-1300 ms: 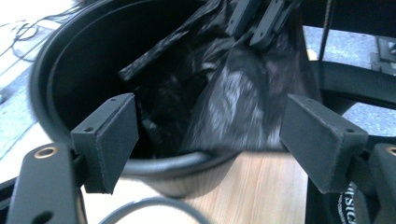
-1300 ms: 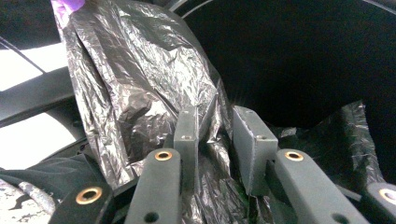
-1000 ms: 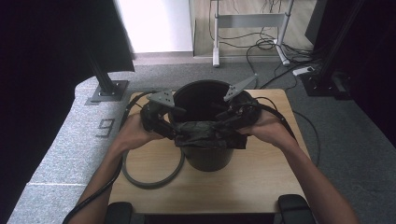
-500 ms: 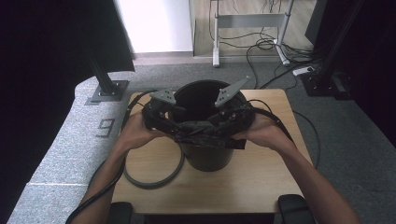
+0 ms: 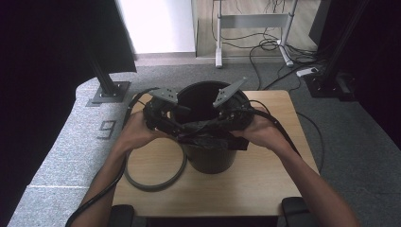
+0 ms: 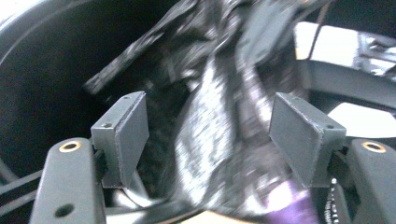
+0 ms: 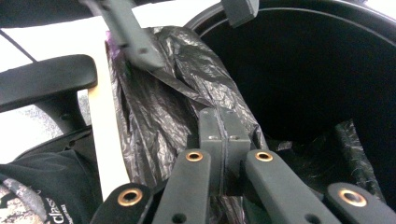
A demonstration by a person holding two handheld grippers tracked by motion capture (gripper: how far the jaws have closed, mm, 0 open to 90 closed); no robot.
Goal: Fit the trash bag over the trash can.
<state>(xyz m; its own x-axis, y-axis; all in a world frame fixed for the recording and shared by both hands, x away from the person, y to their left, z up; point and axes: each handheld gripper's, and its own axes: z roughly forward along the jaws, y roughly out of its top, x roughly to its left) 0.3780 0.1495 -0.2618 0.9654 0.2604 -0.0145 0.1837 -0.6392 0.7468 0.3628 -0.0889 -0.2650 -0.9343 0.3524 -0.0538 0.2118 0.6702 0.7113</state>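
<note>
- A black plastic bag (image 5: 208,134) lies bunched over the near rim of a black bucket (image 5: 210,158), which stands near the middle of a wooden table (image 5: 265,184); part of the film hangs down inside the bucket, part drapes over its outer front.
- In the right gripper view the bag (image 7: 159,107) runs from the bucket's rim (image 7: 327,18) down to the right gripper (image 7: 223,122), whose two pads are pressed flat together; its jaws have just been closing, and a fold of the film appears pinched between them.
- In the left gripper view the crumpled, shiny film (image 6: 210,135) passes between the jaws of the left gripper (image 6: 208,126), which stand apart, and the pads (image 6: 128,128) do not press on it.
- In the high view the left gripper (image 5: 163,118) and the right gripper (image 5: 231,118) face each other across the bucket's near edge, each in a hand, close together.
- A grey ring (image 5: 156,165) lies flat on the table, just left of the bucket.
</note>
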